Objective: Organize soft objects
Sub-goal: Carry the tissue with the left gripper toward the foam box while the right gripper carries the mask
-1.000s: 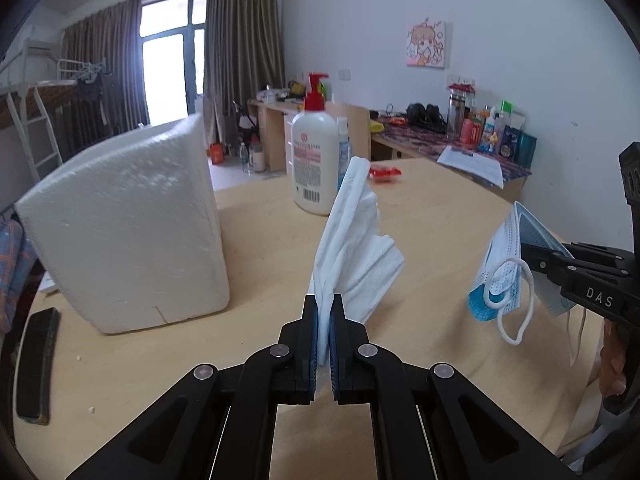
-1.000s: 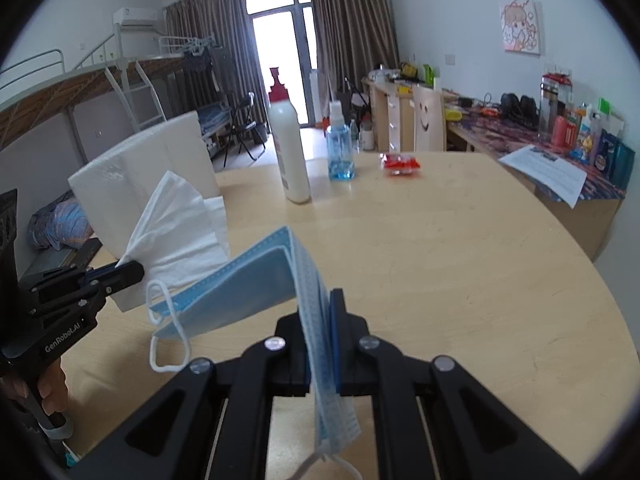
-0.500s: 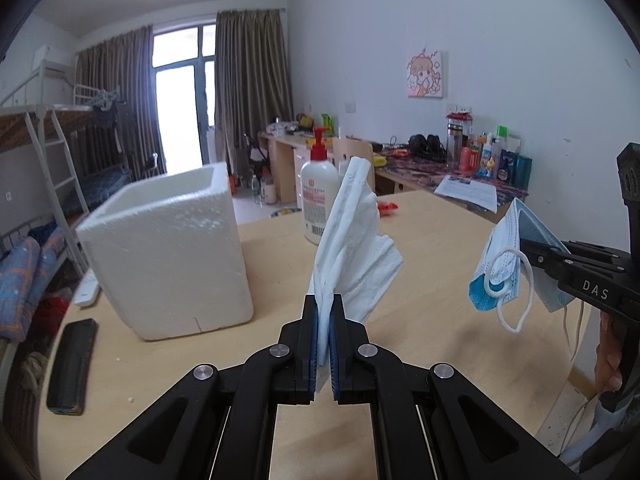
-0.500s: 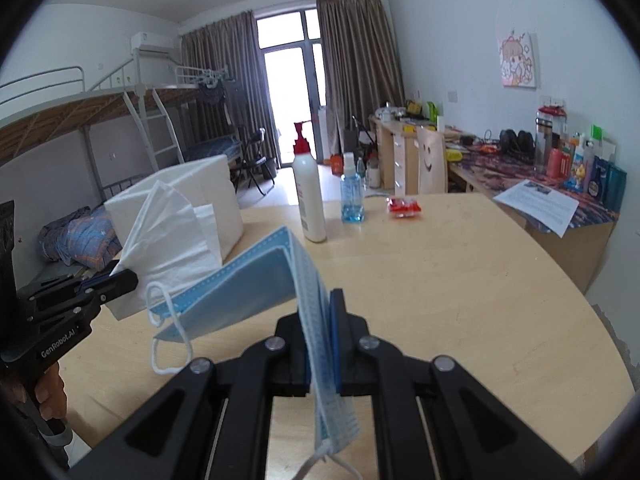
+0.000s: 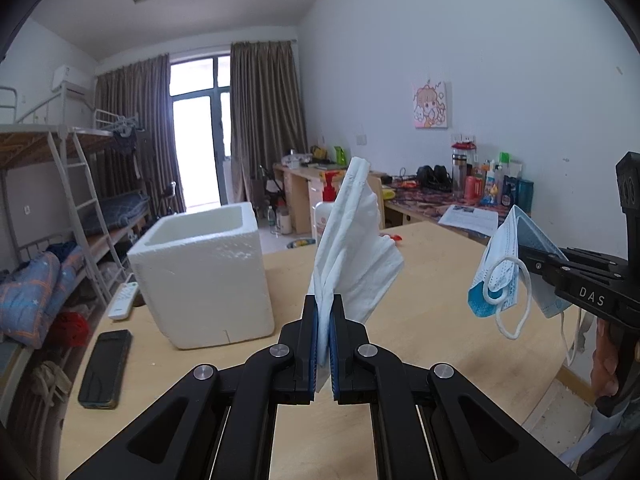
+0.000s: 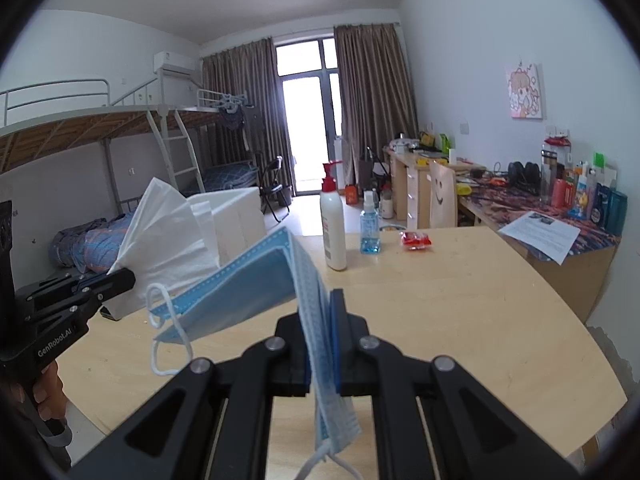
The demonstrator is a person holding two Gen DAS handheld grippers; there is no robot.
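Left gripper [image 5: 324,312] pinches white tissue [image 5: 352,256] upright betw. narrow-set pads, tissue hiding most of pump bottle [image 6: 334,232] in left wrist view; lower tissue edge lost betw. pads. Right gripper [image 6: 322,320] is clamped on blue face mask [image 6: 248,288], held above table [image 6: 460,304]; mask's bottom loop is cut off at frame edge. Foam box [image 5: 204,272] stands far left w/ top open, phone [image 5: 105,362] near left table edge, near-right tabletop bare to its curved rim.
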